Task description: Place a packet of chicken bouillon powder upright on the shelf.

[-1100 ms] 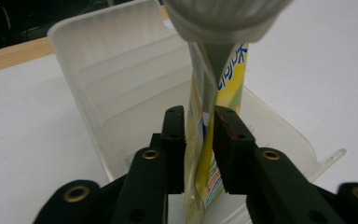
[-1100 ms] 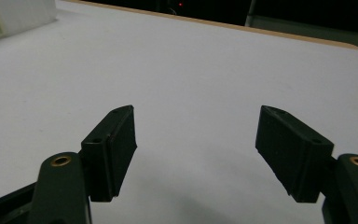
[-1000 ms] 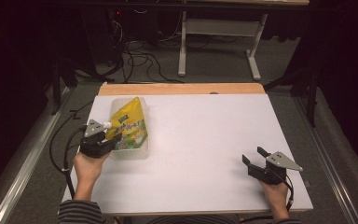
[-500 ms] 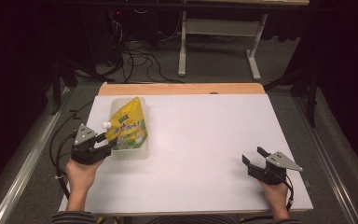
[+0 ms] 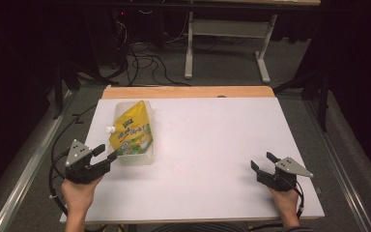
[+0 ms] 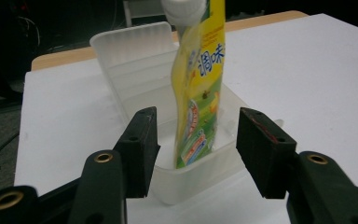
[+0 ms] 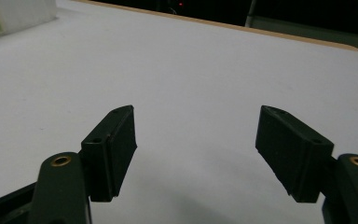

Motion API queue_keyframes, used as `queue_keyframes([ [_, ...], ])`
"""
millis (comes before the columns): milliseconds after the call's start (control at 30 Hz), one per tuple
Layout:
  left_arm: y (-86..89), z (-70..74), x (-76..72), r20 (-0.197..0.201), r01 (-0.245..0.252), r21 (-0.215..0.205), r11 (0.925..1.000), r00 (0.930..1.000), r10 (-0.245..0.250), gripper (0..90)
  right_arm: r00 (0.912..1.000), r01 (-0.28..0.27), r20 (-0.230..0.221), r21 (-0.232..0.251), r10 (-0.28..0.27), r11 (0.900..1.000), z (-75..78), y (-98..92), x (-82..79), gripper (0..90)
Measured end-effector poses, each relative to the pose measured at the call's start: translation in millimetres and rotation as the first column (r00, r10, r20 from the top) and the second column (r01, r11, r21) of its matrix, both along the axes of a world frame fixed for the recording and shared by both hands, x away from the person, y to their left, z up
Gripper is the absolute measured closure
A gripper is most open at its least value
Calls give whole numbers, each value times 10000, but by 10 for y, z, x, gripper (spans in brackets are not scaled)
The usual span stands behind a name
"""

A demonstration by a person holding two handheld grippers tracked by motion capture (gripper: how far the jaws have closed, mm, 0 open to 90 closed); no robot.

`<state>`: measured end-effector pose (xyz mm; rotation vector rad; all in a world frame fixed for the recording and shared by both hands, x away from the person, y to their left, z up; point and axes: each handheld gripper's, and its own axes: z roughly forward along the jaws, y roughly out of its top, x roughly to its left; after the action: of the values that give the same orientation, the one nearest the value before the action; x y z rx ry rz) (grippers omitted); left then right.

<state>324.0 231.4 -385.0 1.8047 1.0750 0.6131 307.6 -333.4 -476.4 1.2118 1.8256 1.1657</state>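
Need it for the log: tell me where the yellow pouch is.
In the high view the yellow pouch lies in a clear plastic tray on the table's left side, just ahead of the open left gripper.

Bkgd: dark room, grey carpeted floor [image 5: 232,67]. White rectangular tabletop [image 5: 212,145] w/ light wooden far edge strip [image 5: 188,92]. Grey metal desk frame [image 5: 222,29] behind; black cables [image 5: 140,53] on floor.
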Motion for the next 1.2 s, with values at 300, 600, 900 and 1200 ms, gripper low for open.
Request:
queue_keyframes([
  [300, -99, -23, -149, 126, 323, -121, 9994, 9994, -321, 472, 10000, -8, -8, 1, 8, 10000, 0, 0, 0, 296],
  [600, -181, -21, -226, 241, 585, -277, 9979, 9980, -579, 461, 10000, 15, -24, 3, -15, 10000, 0, 2, -1, 296],
  [900, -275, -40, -269, 302, 847, -338, 9958, 9960, -837, 456, 10000, 25, -57, 12, -25, 10000, 0, 4, -1, 297],
  [1200, -381, -72, -265, 342, 1107, -391, 9931, 9934, -1094, 451, 10000, 37, -64, 11, -37, 10000, 0, 5, -1, 297],
])
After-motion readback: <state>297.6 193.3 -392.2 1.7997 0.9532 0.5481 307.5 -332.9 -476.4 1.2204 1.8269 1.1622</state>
